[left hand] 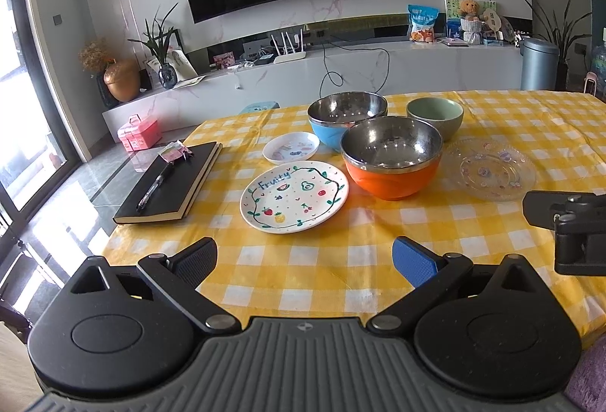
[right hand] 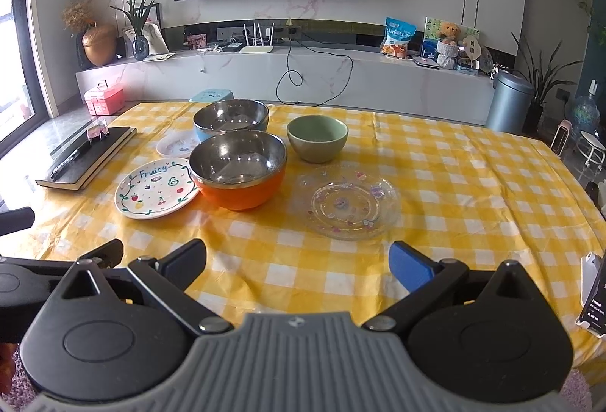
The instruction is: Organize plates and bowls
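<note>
Right gripper (right hand: 297, 262) jaws wide apart, empty, above counter (right hand: 473, 184). Glass plate (right hand: 350, 205) just ahead; orange bowl (right hand: 238, 171) touching fruit plate (right hand: 157, 188); green bowl (right hand: 317, 138) behind.

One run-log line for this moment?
left gripper open, empty | right gripper open, empty | orange bowl untouched | plates unstacked

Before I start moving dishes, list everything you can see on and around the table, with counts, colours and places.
steel bowls: 2, orange-sided near centre, blue-sided behind it
ceramic bowl: 1, green, right of the blue-sided one
Fruity plate: 1, white, left of orange bowl
small dish: 1, white, behind Fruity plate
glass plate: 1, clear, right of orange bowl
notebook: 1, black, table's left edge, pen on top
tablecloth: 1, yellow-white check
left gripper: open, empty
right gripper: open, empty
</note>
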`<move>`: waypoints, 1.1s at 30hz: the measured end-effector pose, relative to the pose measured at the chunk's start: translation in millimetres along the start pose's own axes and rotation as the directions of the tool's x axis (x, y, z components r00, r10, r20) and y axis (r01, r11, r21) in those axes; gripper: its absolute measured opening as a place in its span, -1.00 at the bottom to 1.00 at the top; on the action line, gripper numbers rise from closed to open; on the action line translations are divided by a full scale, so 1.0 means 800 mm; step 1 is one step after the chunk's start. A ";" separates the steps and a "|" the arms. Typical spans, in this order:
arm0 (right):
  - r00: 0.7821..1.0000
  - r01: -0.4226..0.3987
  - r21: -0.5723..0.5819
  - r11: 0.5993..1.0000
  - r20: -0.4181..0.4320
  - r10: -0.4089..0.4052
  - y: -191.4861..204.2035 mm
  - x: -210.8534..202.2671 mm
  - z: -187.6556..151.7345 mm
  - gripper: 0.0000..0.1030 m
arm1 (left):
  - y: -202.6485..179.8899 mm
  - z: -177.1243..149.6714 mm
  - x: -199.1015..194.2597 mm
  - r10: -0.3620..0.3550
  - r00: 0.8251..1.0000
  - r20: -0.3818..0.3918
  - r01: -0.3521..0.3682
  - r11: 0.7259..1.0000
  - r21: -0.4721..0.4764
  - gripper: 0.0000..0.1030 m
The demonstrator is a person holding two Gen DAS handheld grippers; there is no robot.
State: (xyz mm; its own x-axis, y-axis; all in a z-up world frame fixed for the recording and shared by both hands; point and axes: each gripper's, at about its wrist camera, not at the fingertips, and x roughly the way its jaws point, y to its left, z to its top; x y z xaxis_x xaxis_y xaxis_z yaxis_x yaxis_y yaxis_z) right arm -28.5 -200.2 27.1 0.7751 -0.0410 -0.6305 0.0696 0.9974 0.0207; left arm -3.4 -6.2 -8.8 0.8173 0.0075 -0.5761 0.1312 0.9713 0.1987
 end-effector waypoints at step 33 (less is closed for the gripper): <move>1.000 -0.007 -0.008 1.000 -0.009 0.007 0.007 0.003 -0.005 0.95 | -0.001 -0.004 0.001 -0.002 1.000 -0.005 0.002 1.000 0.001 1.00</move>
State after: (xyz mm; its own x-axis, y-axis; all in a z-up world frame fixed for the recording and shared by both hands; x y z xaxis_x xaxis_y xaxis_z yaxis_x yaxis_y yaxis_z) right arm -28.4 -194.6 22.7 0.7698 -0.0339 -0.6373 0.0596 0.9980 0.0190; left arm -4.9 -6.3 -11.9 0.8142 0.0072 -0.5805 0.1327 0.9711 0.1982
